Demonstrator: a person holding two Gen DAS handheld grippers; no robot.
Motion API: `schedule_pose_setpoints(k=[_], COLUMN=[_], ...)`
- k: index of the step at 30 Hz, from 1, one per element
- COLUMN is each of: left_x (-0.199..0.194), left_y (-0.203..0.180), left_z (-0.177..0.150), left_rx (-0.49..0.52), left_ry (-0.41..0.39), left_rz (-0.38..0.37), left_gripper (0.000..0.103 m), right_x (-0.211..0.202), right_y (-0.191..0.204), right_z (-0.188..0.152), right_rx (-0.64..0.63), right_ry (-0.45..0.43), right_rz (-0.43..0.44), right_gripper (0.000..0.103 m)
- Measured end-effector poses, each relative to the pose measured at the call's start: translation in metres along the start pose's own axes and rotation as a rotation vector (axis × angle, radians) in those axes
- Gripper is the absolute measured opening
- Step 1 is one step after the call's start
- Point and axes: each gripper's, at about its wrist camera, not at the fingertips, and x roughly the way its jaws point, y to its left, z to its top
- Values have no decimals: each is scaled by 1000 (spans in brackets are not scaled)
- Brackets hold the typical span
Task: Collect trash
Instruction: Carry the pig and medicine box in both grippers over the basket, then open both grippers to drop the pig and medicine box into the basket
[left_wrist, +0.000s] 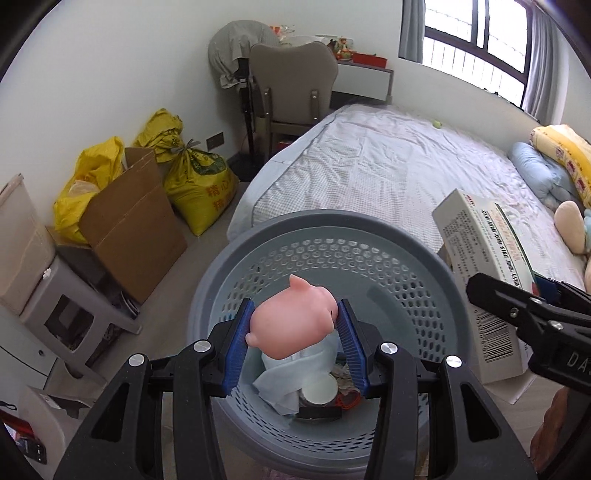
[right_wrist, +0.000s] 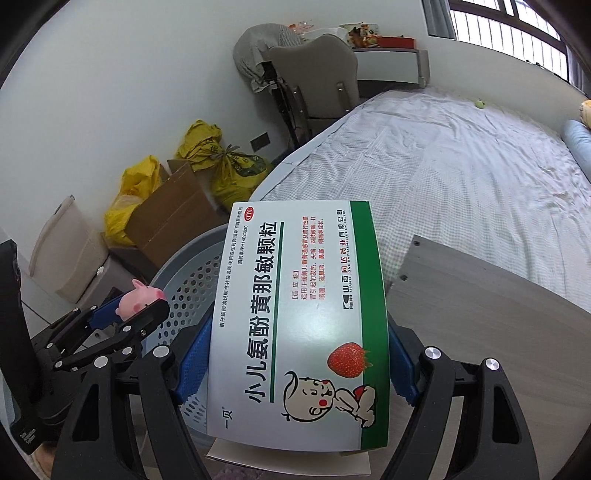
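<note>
My left gripper (left_wrist: 295, 325) is shut on a pink pig toy (left_wrist: 291, 325), held right above the mouth of a grey perforated bin (left_wrist: 406, 295). Inside the bin lie a pale blue cloth (left_wrist: 291, 376), a white cup (left_wrist: 321, 387) and other scraps. My right gripper (right_wrist: 295, 365) is shut on a white-and-green medicine box (right_wrist: 299, 317) with a strawberry and a cartoon child printed on it. That box (left_wrist: 480, 273) hangs just right of the bin's rim in the left wrist view. In the right wrist view the left gripper (right_wrist: 144, 310) with the pig (right_wrist: 138, 299) shows at lower left over the bin (right_wrist: 192, 280).
A bed (left_wrist: 388, 166) with a checked sheet fills the right side. Yellow sacks (left_wrist: 199, 184) and a cardboard box (left_wrist: 136, 221) stand by the wall on the left, with a grey stool (left_wrist: 74, 314) nearer. A chair (left_wrist: 295, 85) is at the back. A grey board (right_wrist: 480, 314) lies at right.
</note>
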Motion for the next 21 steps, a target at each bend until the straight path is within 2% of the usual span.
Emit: schedule_pose_setpoints(k=[6, 12, 13, 14, 15, 21], left_x=[7, 10, 10, 10, 9, 7], left_y=[9, 9, 9, 10, 11, 18], left_z=[2, 5, 6, 6, 6, 8], left_rx=[-13, -14, -15, -17, -20, -33], left_ry=[6, 14, 14, 14, 10, 8], left_rz=[17, 27, 32, 38, 48, 60], left_gripper=[45, 47, 54, 66, 69, 71], right_x=[22, 28, 28, 28, 28, 24], right_y=[13, 13, 12, 10, 7, -1], right_z=[1, 3, 4, 5, 5, 5], right_rx=[-43, -46, -43, -38, -30, -2], right_ry=[22, 18, 18, 18, 21, 6], right_rz=[21, 17, 16, 13, 9, -5], right_gripper=[77, 77, 79, 79, 79, 80])
